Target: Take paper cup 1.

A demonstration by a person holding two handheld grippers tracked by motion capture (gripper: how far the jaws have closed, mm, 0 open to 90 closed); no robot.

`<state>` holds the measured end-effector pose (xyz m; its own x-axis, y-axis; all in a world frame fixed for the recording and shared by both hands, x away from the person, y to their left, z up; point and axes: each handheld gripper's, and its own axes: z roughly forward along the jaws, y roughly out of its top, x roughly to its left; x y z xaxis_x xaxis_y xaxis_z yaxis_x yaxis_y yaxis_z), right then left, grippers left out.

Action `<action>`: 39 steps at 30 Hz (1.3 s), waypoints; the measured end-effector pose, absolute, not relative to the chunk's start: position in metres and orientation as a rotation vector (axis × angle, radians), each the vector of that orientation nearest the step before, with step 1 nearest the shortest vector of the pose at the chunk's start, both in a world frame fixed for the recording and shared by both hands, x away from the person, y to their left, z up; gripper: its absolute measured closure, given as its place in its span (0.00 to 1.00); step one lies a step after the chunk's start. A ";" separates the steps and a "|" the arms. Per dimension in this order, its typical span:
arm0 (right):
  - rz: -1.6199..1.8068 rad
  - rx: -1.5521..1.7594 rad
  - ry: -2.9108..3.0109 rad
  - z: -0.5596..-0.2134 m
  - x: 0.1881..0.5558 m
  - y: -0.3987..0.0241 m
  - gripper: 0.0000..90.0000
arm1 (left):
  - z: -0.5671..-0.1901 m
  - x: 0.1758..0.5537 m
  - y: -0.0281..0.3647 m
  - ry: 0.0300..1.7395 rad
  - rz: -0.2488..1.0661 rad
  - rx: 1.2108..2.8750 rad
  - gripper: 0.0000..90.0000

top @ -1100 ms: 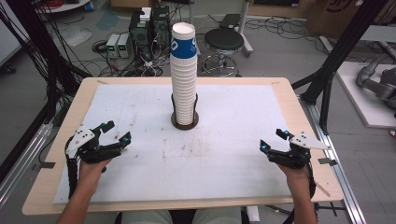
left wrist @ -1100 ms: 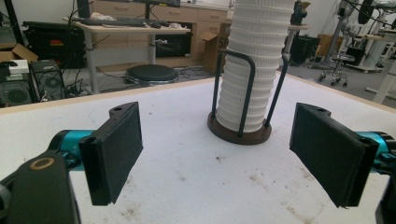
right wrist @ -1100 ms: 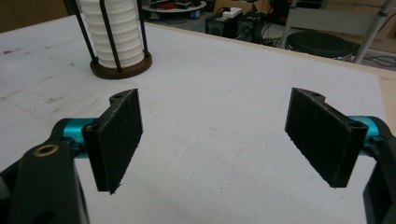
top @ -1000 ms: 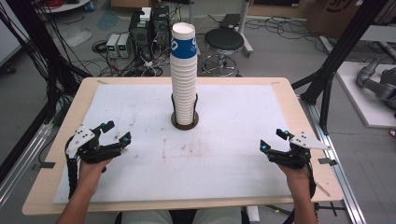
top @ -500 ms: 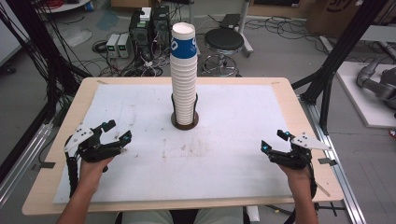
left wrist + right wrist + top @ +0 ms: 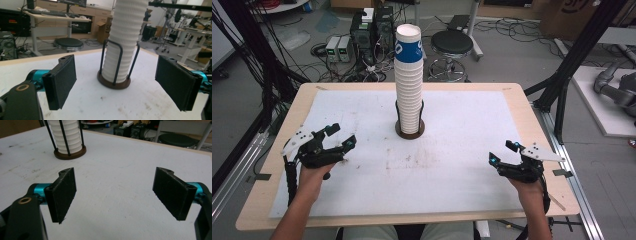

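Dead centre of the table [image 6: 532, 125] stood 1 round brown base [image 6: 410, 131] with thin black upright rods, and in it sat 1 tall stack of white paper cups [image 6: 409, 95], nested upright and rising well above the rods; the top cup [image 6: 408, 46] carried a blue band, and the number of cups in the stack was too hard to tell. In the left gripper view, 3 rods were visible hugging the ribbed white stack [image 6: 125, 40], with the base [image 6: 113, 82] sitting flat on the white sheet [image 6: 452, 170] that covered the wooden top. There were 2 grippers in play, 1 in each hand. The left gripper [image 6: 337, 137] was low at the table's left side, its jaws spread wide and empty, pointing toward the cup holder, which was framed between its 2 black pads [image 6: 61, 81]. The right gripper [image 6: 501, 152] was over at the right side, well apart from the stack, jaws likewise wide apart with nothing between them but bare white sheet. In the right gripper view the holder [image 6: 70, 152] was up at the far left. Beyond the table, 1 black stool [image 6: 453, 44] stood on the floor.
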<state>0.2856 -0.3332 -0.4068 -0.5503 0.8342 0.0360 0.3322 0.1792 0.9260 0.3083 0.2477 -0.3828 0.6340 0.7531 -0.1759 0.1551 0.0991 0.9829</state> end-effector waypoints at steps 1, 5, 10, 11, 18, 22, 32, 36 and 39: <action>1.357 1.098 1.982 -0.406 0.286 -0.333 0.22 | -0.376 0.311 0.246 0.804 0.524 1.431 0.19; 1.352 1.101 2.001 -0.405 0.287 -0.330 0.22 | -0.344 0.324 0.238 0.721 0.547 1.444 0.19; 1.353 1.087 2.016 -0.403 0.289 -0.327 0.22 | -0.306 0.340 0.222 0.653 0.522 1.520 0.19; 1.353 1.087 2.016 -0.403 0.289 -0.327 0.22 | -0.299 0.343 0.219 0.652 0.510 1.533 0.19; 1.356 1.078 2.037 -0.405 0.291 -0.324 0.22 | -0.249 0.372 0.190 0.571 0.456 1.562 0.19; 1.357 1.075 2.043 -0.406 0.291 -0.324 0.22 | -0.235 0.384 0.180 0.576 0.450 1.572 0.19; 1.358 1.080 2.050 -0.407 0.290 -0.325 0.22 | -0.194 0.417 0.153 0.564 0.434 1.590 0.19; 1.358 1.077 2.056 -0.408 0.291 -0.324 0.22 | -0.183 0.428 0.143 0.567 0.422 1.604 0.19; 1.363 1.078 2.052 -0.408 0.290 -0.325 0.22 | -0.178 0.436 0.135 0.570 0.413 1.612 0.19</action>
